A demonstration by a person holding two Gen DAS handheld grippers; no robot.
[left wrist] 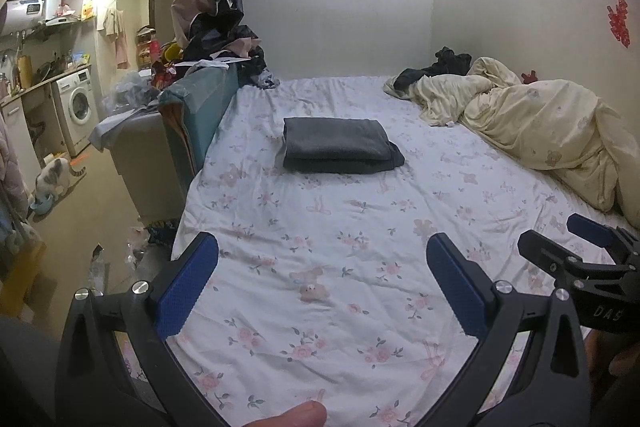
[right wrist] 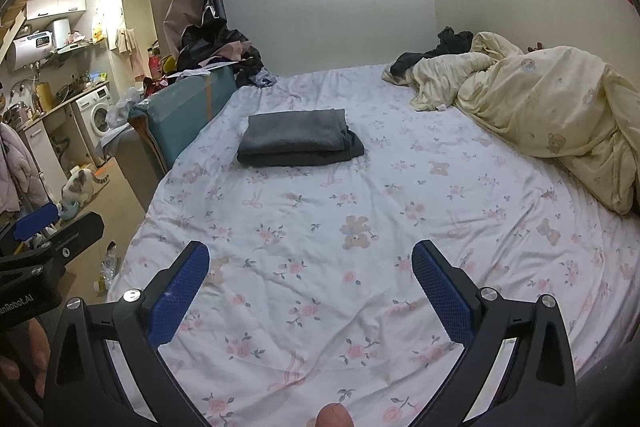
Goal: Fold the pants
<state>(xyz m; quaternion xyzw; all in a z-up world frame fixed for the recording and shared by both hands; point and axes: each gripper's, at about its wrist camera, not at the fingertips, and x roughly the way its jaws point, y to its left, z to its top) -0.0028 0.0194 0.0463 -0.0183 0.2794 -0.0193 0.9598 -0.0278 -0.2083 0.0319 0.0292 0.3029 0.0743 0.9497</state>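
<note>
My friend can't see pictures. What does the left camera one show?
Dark grey folded pants lie on a flowery bed sheet. The left gripper hovers nearer the camera, jaws wide open and empty. A crumpled cream duvet sits on the right.

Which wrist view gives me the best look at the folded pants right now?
The left wrist view: the folded pants sit near centre, showing the top, front fold edges and the layer poking out on the right. The right wrist view shows the same bundle whole but further left.
</note>
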